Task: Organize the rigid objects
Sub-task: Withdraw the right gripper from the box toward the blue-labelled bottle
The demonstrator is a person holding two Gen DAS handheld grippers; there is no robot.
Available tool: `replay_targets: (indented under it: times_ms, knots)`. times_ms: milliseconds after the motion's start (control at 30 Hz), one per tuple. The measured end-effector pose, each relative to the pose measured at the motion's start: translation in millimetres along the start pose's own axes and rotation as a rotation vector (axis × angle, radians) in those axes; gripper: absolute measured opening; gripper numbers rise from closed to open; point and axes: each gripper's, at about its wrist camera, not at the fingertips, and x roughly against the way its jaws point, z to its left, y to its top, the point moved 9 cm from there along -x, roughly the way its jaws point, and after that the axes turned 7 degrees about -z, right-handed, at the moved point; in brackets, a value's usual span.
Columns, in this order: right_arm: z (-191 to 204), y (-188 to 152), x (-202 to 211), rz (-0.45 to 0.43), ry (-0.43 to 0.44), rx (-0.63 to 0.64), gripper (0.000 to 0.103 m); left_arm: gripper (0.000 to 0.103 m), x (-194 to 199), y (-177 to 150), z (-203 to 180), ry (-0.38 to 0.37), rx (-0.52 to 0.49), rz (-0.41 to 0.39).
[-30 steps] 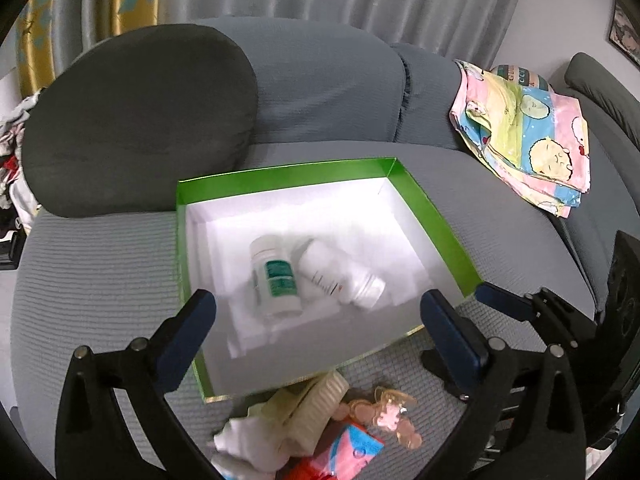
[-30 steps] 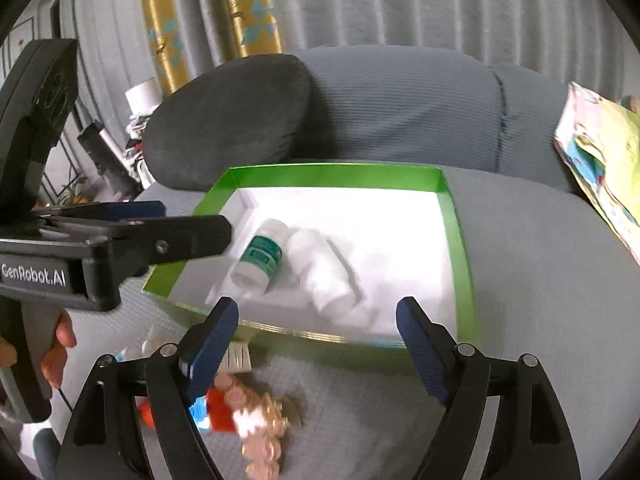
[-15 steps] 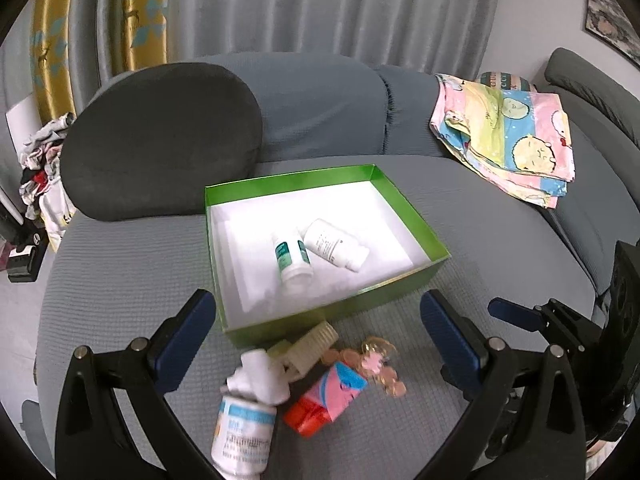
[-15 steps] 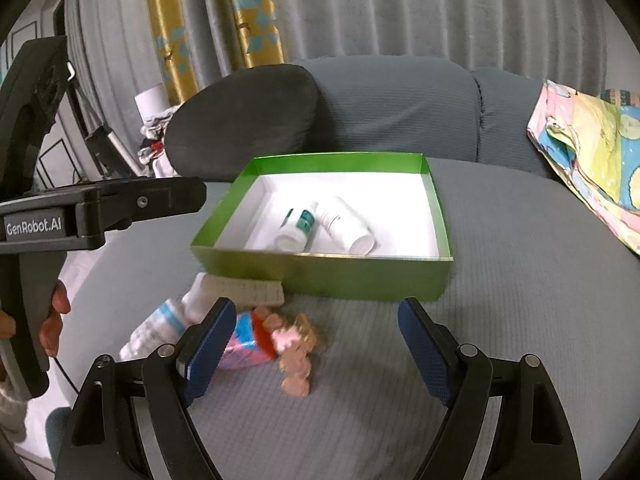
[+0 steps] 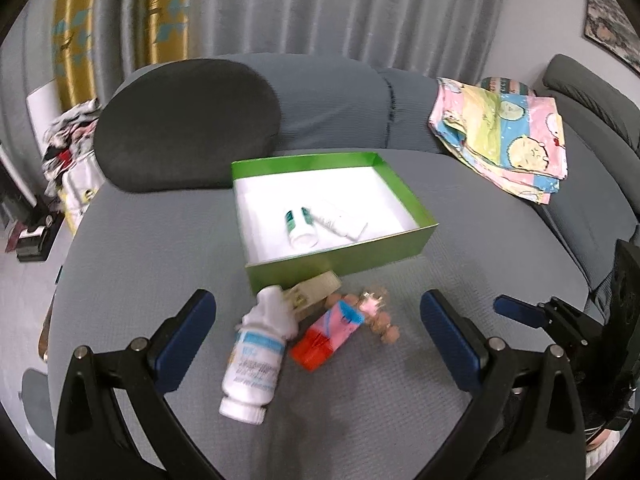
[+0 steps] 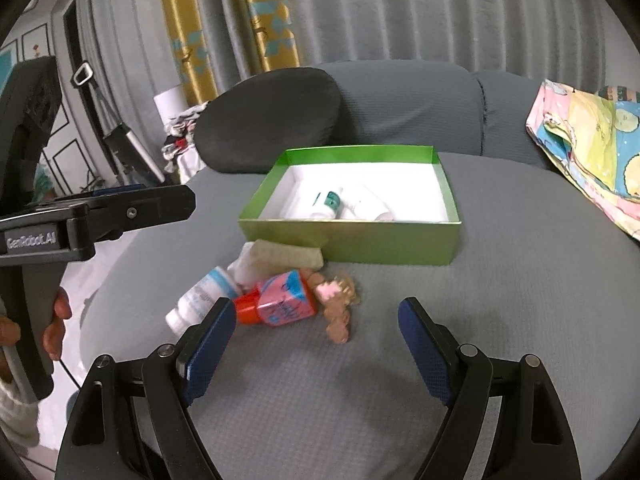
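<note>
A green box [image 5: 404, 190] [image 6: 348, 238] with a white inside sits on the grey sofa seat and holds two white bottles [image 5: 301, 226] [image 6: 328, 202]. In front of it lie a white bottle with a blue label [image 5: 254, 364] [image 6: 202, 294], a beige ridged piece [image 5: 316, 286] [image 6: 286, 256], a pink and blue pouch with a red end [image 5: 332, 330] [image 6: 280, 298] and a small brown and pink trinket [image 5: 378, 312] [image 6: 336, 304]. My left gripper [image 5: 316, 340] is open and empty, just short of the pile. My right gripper [image 6: 314, 346] is open and empty, near the pouch.
A dark round cushion [image 5: 188, 120] leans on the sofa back behind the box. A folded colourful cloth [image 5: 504, 136] [image 6: 592, 144] lies at the right. The other gripper's body shows at the left of the right wrist view [image 6: 92, 216]. Clothes are piled past the sofa's left end [image 5: 68, 140].
Both grippers have pulled back from the box and stayed open. The loose items in front of the box have come fully into view between the fingers.
</note>
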Motion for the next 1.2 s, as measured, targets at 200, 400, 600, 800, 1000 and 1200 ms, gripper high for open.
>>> replay_targets:
  times_ms: [200,400,600,800,1000,1200]
  knots:
    - [14.2,-15.6,5.4,0.02,0.016,0.022,0.084,0.102,8.1,-24.2,26.1,0.049,0.055,0.028]
    - [29.7,-29.8,3.8,0.05,0.053,0.024,0.084,0.102,10.9,-58.0,50.6,0.114,0.081,0.067]
    - [41.7,-45.8,-5.7,0.09,0.102,-0.014,0.084,0.102,7.3,-94.4,67.2,0.144,0.081,0.115]
    - [55.2,-60.2,-25.2,0.138,0.14,-0.047,0.084,0.102,-2.3,-126.5,76.6,0.161,0.066,0.181]
    - [70.2,-60.6,-44.9,0.163,0.17,-0.076,0.084,0.102,-7.8,-134.5,75.4,0.163,0.035,0.197]
    - [84.9,-56.7,-63.2,0.189,0.203,-0.106,0.084,0.102,-14.9,-133.3,76.4,0.141,0.037,0.2]
